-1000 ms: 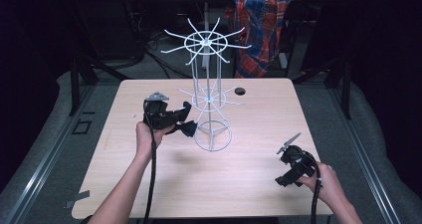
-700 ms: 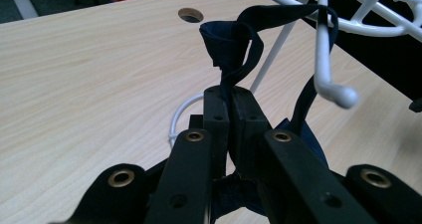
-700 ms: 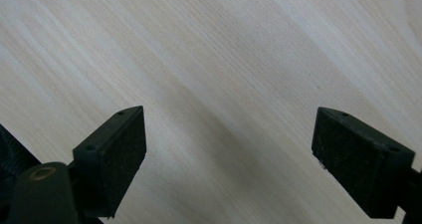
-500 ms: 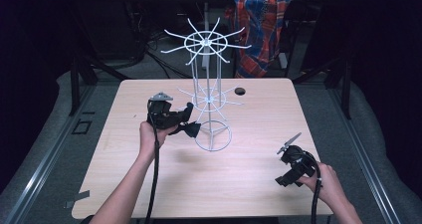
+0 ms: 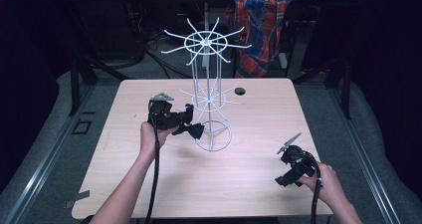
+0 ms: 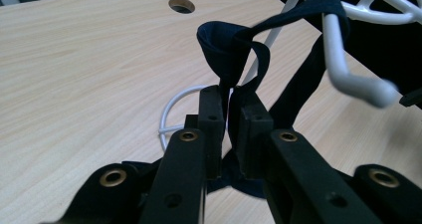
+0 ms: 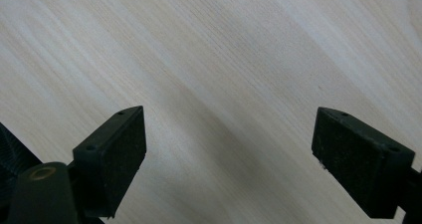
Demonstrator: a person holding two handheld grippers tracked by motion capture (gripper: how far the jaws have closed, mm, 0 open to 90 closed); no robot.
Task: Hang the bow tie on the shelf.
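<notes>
A plaid garment point(image 5: 261, 22) is hanging beyond the table point(image 5: 124, 184) at twelve o'clock, with dark cables point(image 5: 164, 64) lying at eleven o'clock.

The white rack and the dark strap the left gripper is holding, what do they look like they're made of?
White rack: looks like metal wire with a smooth white coating, judging by its thin round rods and the rounded, glossy tip seen in the left gripper view. Dark strap: seems a soft matte navy fabric; it folds limply where the left gripper pinches it. Exact fibre unclear.
</notes>
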